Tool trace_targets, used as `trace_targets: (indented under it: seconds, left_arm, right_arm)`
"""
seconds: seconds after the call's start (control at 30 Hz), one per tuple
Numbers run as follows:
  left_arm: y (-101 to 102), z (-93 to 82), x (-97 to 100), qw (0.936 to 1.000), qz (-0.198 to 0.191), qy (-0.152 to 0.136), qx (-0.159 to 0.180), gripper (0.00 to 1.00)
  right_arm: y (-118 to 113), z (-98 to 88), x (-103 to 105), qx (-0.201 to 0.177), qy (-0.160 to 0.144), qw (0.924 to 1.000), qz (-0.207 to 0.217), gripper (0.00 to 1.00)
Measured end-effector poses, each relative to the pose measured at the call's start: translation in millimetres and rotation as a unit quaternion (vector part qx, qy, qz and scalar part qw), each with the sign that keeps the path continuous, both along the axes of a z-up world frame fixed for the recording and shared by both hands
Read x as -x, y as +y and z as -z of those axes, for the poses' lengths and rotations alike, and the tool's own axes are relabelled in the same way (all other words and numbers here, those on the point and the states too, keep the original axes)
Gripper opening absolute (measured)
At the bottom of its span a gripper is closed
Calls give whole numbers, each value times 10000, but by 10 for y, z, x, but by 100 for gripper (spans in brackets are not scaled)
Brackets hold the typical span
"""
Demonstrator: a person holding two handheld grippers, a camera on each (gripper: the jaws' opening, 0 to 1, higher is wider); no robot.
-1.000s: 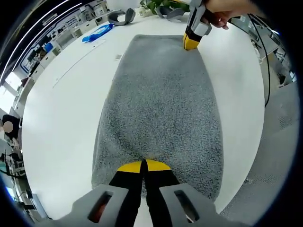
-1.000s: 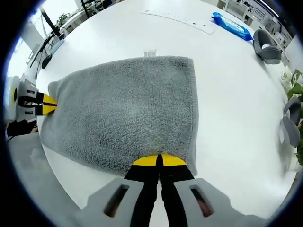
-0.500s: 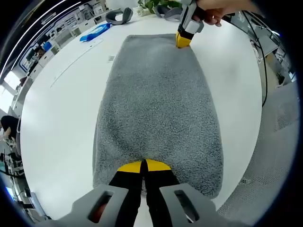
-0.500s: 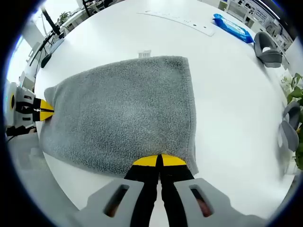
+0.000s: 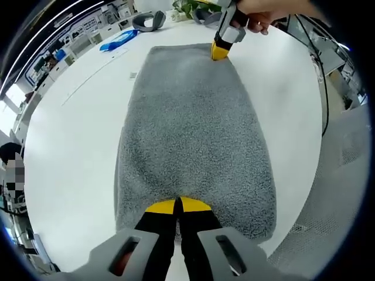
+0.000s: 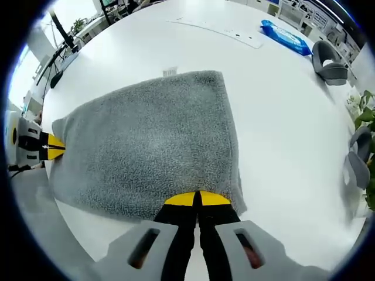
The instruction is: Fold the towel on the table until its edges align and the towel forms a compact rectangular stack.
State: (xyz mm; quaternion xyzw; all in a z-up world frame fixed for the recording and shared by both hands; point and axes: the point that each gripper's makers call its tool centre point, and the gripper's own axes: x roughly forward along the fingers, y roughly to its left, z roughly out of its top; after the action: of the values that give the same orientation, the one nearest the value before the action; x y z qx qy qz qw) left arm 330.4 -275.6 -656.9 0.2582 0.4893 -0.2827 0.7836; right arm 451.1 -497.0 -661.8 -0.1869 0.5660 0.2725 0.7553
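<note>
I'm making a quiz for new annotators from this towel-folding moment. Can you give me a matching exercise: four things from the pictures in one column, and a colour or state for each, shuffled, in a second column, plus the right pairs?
Things:
1. towel
2. left hand-held gripper
3. packet
4. table

Colour or state:
A. blue, lying near the far edge of the table
B. white, bare around the towel
C. grey, lying flat, held at two ends
D. jaws closed on the towel's near edge

The right hand-held gripper grips the other end.

Pairs: 1-C, 2-D, 3-A, 4-B
</note>
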Motion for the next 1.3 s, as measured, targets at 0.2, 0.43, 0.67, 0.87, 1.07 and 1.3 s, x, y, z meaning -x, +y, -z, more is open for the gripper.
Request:
trace_targets:
  seconds: [0.2,0.43,0.67,0.87,1.07,1.3]
  left_arm:
    - [-7,2,0,10000,1,2,7,1]
    - [-55,3,32,10000,-12,20,32,1]
    - [-89,4,62,10000,-21,-10,-8,1]
    - [-133,3,105,9998,-84,92,179,1]
    - [-206,5,163,9998,12,76,183,1]
    - [-280,2,226,9997,158,107,168,1]
  right_arm:
    - [-2,2,-28,-40,-6,10000,-1,0]
    - [14,6,-84,49,-67,9999,-105,0]
    - [17,1,-120,23,-56,9999,-156,0]
    - [29,2,-157,35,-90,9997,-234,0]
    - [32,5,-203,53,-145,9995,-265,0]
    - [40,0,-228,154,-212,9990,-357,0]
